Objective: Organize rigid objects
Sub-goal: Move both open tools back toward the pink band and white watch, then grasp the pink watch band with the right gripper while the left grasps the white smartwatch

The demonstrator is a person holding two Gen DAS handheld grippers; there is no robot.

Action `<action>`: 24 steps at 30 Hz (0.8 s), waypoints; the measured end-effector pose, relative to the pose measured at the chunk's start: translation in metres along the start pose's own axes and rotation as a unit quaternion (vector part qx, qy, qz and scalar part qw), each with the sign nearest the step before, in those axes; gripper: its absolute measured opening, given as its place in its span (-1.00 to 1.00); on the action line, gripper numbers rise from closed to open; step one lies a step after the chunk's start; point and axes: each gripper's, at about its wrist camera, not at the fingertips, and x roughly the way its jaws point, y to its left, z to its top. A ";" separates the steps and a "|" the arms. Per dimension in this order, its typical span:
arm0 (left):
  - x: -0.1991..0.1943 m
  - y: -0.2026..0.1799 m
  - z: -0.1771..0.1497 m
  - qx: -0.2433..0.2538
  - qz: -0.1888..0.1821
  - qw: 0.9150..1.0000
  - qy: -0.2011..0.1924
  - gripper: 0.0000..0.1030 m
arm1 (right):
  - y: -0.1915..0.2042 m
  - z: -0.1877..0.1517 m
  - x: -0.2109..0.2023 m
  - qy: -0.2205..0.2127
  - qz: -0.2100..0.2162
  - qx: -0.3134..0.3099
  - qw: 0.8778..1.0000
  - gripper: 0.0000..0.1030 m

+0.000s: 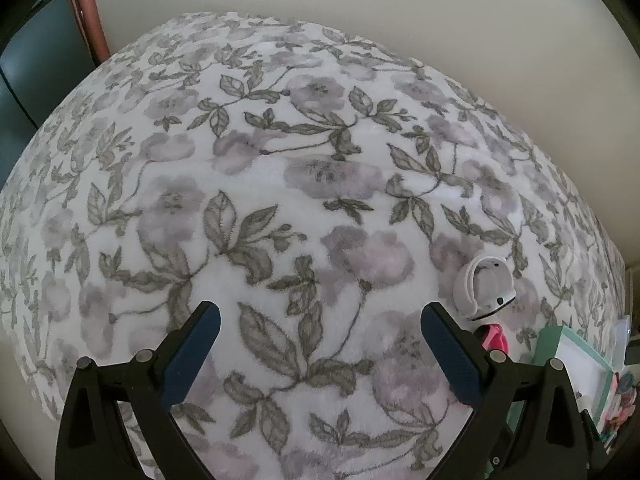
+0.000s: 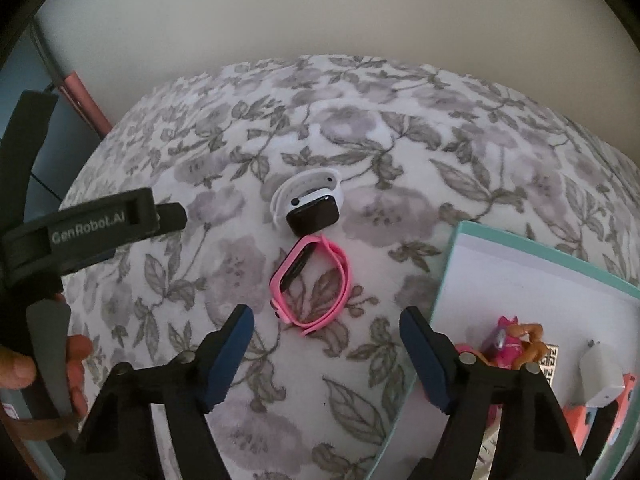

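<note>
A white smartwatch with a black screen lies on the floral blanket. A pink smartwatch lies just in front of it. My right gripper is open and empty, hovering just short of the pink watch. My left gripper is open and empty over bare blanket; the white watch and a bit of the pink watch show past its right finger. The left gripper's body appears at the left of the right wrist view.
A teal-rimmed white box sits at the right with a pink figurine, a white item and coral pieces inside; its edge shows in the left wrist view. A pale wall lies beyond the bed. Dark furniture stands at left.
</note>
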 end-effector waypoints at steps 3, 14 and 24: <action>0.004 0.000 0.001 0.001 -0.001 1.000 0.003 0.95 | 0.002 0.002 0.005 0.002 0.000 -0.003 1.000 0.46; 0.013 -0.008 -0.001 0.011 -0.006 1.000 0.012 0.95 | 0.007 0.003 0.029 0.023 -0.010 -0.019 0.999 0.40; 0.020 -0.014 -0.002 0.015 -0.003 1.000 0.020 0.95 | 0.014 0.008 0.044 0.024 -0.034 -0.043 0.998 0.38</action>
